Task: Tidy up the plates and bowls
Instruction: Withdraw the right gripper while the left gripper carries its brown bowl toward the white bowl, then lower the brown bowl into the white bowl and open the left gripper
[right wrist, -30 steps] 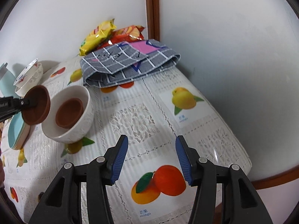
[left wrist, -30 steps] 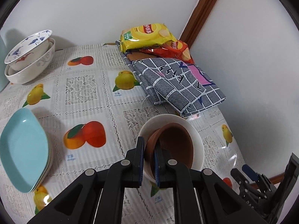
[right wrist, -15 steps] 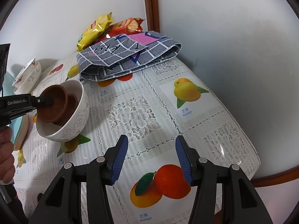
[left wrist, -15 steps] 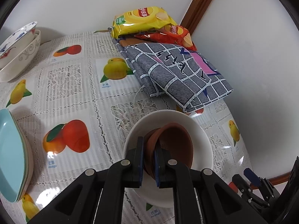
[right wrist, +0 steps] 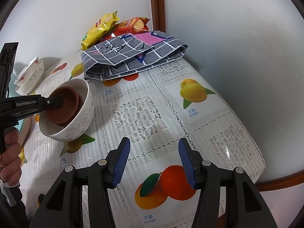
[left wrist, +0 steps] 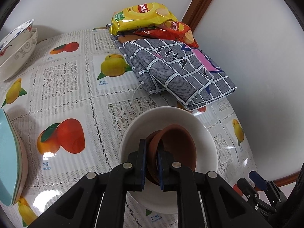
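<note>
My left gripper [left wrist: 152,161] is shut on the rim of a brown bowl [left wrist: 178,148], tilted inside a white bowl [left wrist: 199,123]. In the right wrist view the brown bowl [right wrist: 62,108] lies on a second brown bowl [right wrist: 80,102] inside the white bowl [right wrist: 79,121]. My right gripper [right wrist: 154,163] is open and empty above the tablecloth, to the right of the white bowl. Light blue plates [left wrist: 9,157] are stacked at the left. Patterned white bowls [left wrist: 17,51] stand nested at the far left.
A folded grey checked cloth [left wrist: 176,72] lies behind the white bowl, with yellow [left wrist: 140,17] and red [left wrist: 169,32] snack bags at the wall corner. The table's right edge [right wrist: 254,146] curves near the wall.
My left gripper has carried the brown bowl to the right and lowered it into the white bowl, onto the other brown bowl. The right gripper has stayed open and nearly still.
</note>
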The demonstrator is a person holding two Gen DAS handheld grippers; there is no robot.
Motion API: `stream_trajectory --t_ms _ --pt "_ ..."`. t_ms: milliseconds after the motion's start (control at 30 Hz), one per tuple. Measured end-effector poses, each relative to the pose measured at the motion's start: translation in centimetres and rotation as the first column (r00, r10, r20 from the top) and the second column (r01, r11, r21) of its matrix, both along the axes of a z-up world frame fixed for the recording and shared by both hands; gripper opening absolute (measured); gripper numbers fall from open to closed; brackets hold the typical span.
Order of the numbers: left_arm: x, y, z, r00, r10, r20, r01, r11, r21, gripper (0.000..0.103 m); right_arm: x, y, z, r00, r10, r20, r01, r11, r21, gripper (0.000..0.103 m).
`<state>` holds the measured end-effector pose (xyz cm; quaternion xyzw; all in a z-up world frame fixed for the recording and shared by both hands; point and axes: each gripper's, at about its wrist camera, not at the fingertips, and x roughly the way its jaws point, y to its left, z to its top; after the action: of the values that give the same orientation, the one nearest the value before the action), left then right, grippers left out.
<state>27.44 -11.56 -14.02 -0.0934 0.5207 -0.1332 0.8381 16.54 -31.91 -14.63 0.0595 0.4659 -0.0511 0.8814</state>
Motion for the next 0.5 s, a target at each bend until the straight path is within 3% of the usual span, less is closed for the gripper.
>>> stream_trajectory --t_ms 133,500 --pt "0.0 0.0 0.0 1.0 -0.014 -0.001 0.014 1.0 0.002 0.012 -0.1 0.2 0.1 1.0 0.004 -0.001 -0.004 1.0 -0.001 0.053" --pt "-0.7 -0.5 0.3 0.996 -0.09 -0.01 0.09 0.996 0.026 0.028 -0.2 1.7 0.5 0.999 0.055 0.0 -0.055 0.998 -0.016 0.056"
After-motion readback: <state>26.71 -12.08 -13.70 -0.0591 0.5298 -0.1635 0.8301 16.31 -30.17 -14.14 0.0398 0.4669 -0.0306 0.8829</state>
